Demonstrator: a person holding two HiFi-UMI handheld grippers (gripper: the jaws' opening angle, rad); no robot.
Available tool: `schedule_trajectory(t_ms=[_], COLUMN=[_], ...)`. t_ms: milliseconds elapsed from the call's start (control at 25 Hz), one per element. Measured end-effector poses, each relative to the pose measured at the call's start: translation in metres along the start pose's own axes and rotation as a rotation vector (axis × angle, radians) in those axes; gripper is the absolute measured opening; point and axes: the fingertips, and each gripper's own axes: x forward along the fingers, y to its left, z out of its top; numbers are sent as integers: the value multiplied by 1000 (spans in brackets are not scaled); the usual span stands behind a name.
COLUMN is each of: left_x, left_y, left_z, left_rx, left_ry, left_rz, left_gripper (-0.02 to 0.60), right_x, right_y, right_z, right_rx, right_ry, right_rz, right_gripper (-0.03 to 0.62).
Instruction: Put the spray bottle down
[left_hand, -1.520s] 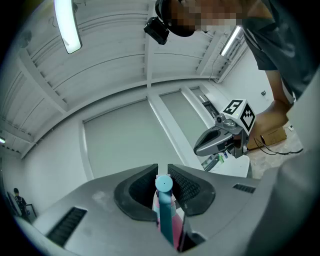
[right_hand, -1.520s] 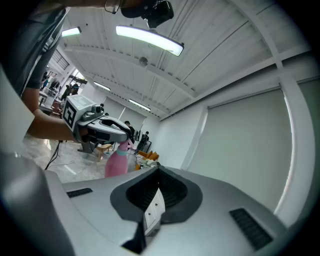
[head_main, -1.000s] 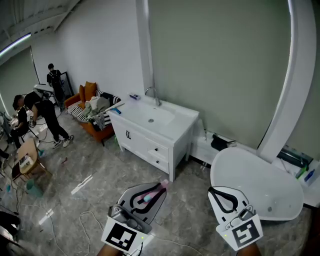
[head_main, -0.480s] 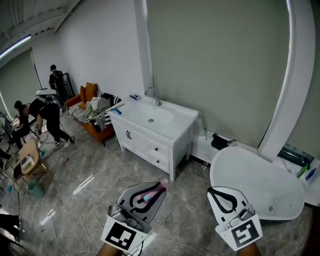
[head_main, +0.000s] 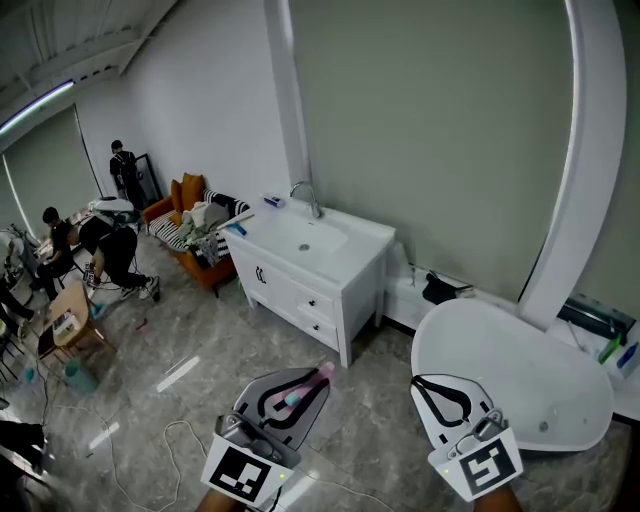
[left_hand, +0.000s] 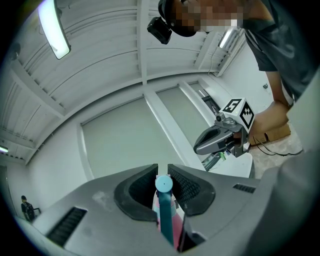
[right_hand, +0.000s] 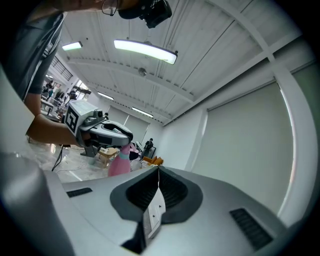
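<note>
A white tub (head_main: 520, 365) lies just past the right gripper (right_hand: 158, 174) fingers, a vanity (head_main: 315, 290) well beyond the left gripper (left_hand: 162, 174) fingers. Right fingers are pressed together. Left fingers clamp the pink spray bottle (left_hand: 166, 212), its nozzle at their tips.

Legible text, brands, numbers, signs: none.
- Left square marker (head_main: 243, 470), on the cube of the left gripper (head_main: 318, 377): black-and-white coded pattern, no letters or digits.
- Right square marker (head_main: 485, 466), on the cube of the right gripper (head_main: 422, 381): likewise.
- Spray bottle (head_main: 303, 388): no print can be made out.
</note>
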Motion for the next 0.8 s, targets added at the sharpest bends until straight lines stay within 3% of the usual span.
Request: schedule_trajectory(t_ms=[360, 800], left_x=[1, 2], left_y=[-16, 25], left_z=[15, -10], left_rx=[21, -18], left_ry=[23, -18], left_rz=[35, 1], left_gripper=[58, 58], right_x=[-20, 17], right_y=[-11, -7], right_z=[-2, -2], right_rx=[5, 4], right_ry=[-34, 11], right_rz=[29, -17], right_gripper=[9, 9])
